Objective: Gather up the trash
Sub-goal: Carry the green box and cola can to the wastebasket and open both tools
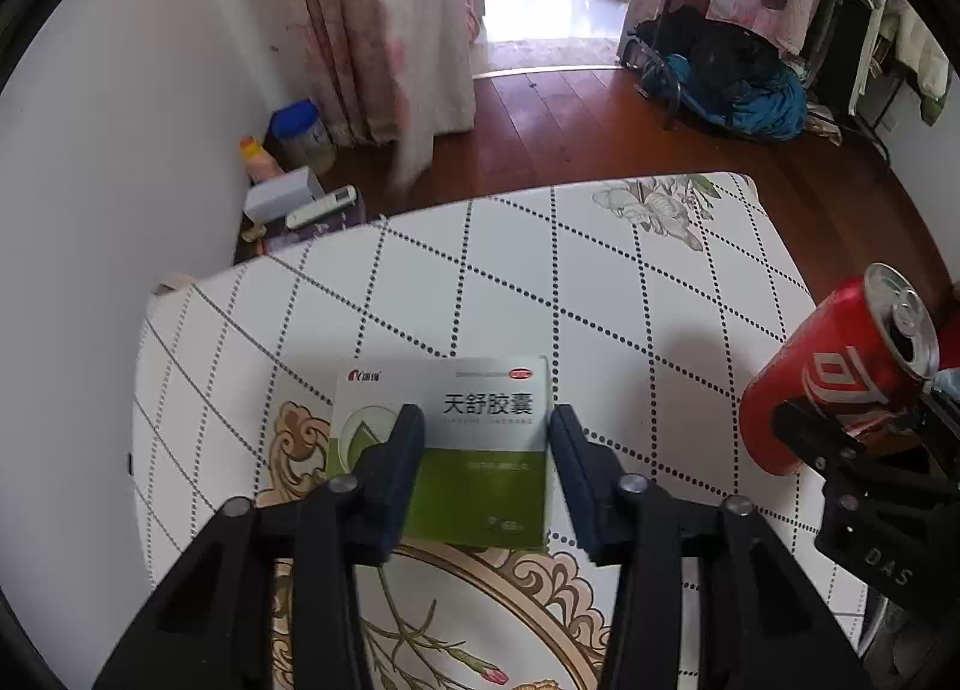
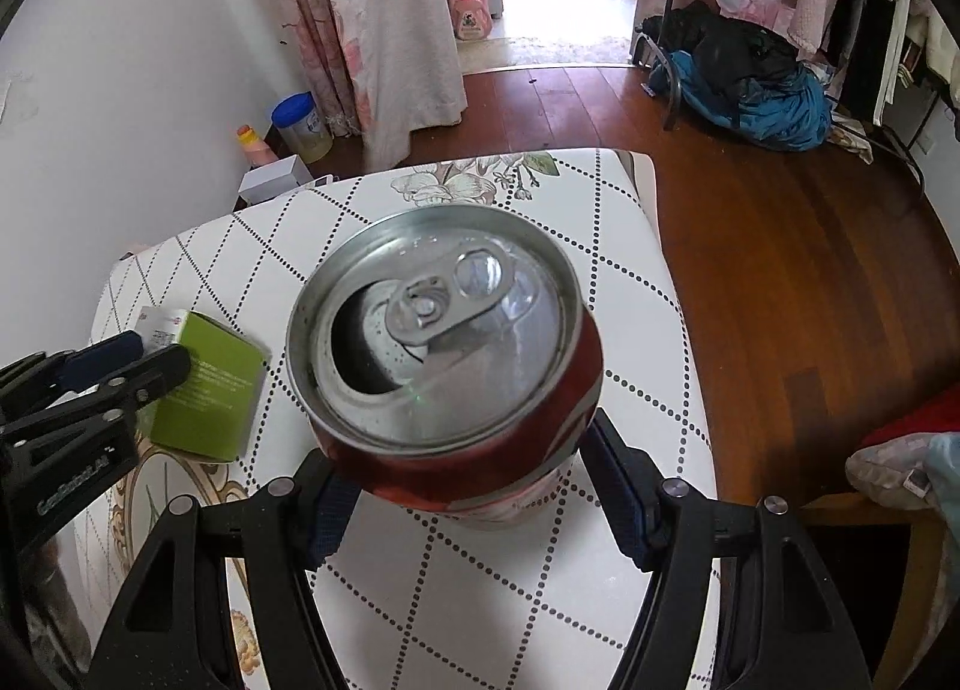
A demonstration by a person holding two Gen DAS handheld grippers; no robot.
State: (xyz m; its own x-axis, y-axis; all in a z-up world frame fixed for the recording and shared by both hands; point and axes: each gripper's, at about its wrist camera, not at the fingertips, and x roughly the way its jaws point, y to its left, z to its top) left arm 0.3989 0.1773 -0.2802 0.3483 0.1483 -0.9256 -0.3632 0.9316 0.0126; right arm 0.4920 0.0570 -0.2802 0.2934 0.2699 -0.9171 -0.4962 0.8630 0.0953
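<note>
Fingers of the left gripper (image 1: 486, 438) straddle a white-and-green medicine box (image 1: 480, 420) lying flat on the patterned tablecloth (image 1: 600, 300); whether the pads already press its edges is hard to tell, since one finger seems to overlap the box face. Its front reads 天舒胶囊, with smaller print too fine to read. To the right, the right gripper (image 2: 462, 486) is clamped on a red soda can (image 2: 444, 330), opened at the top and held tilted above the table. White lettering on the can is only partly visible. Judging by this, one piece of trash is picked up, the box is being taken, and no bin is in sight yet.
</note>
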